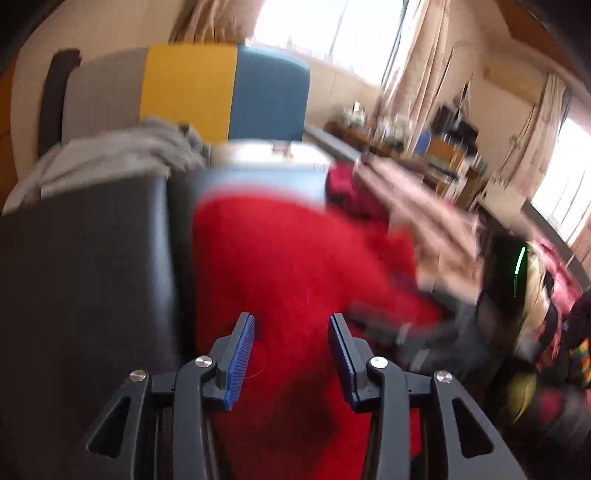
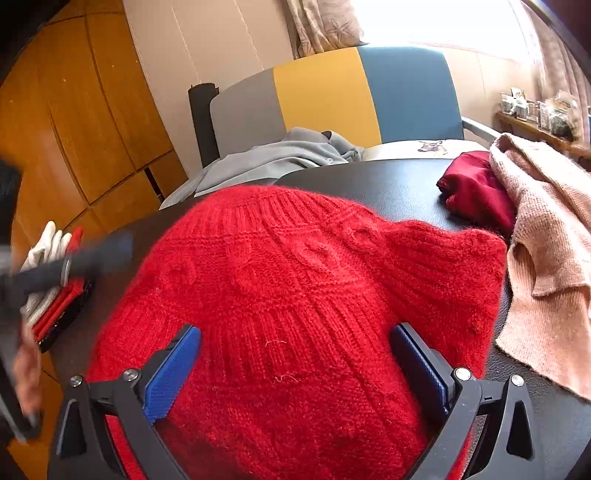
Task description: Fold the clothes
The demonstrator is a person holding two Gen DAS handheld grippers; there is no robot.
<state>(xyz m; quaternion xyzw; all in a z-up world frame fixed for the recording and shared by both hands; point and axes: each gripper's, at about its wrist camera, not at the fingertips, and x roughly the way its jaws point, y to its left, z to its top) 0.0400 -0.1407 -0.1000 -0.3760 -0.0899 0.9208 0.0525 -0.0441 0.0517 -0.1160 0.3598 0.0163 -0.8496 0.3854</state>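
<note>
A black table [image 2: 399, 184] carries the red sweater [image 2: 295, 295], spread under and ahead of both grippers. The pink knit [image 2: 546, 258] lies to its right. Right gripper [image 2: 295, 369] hovers, jaws wide apart; left gripper [image 1: 291, 354] jaws apart, empty.

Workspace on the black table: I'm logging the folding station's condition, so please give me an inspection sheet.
Surface: black table, mostly covered by clothes.
Job's things: red knitted sweater spread flat at the centre; pink knit heaped at its right, partly over a dark red garment.
Clutter: folded white and red items stacked at the table's left edge.
Grippers: right gripper open above the sweater, nothing between its pads; left gripper open, over red knit, picture blurred.
Cables: nothing seen.
Surroundings: grey, yellow and blue chair behind the table with a grey garment on it; wooden cabinets at left; curtained windows.
</note>
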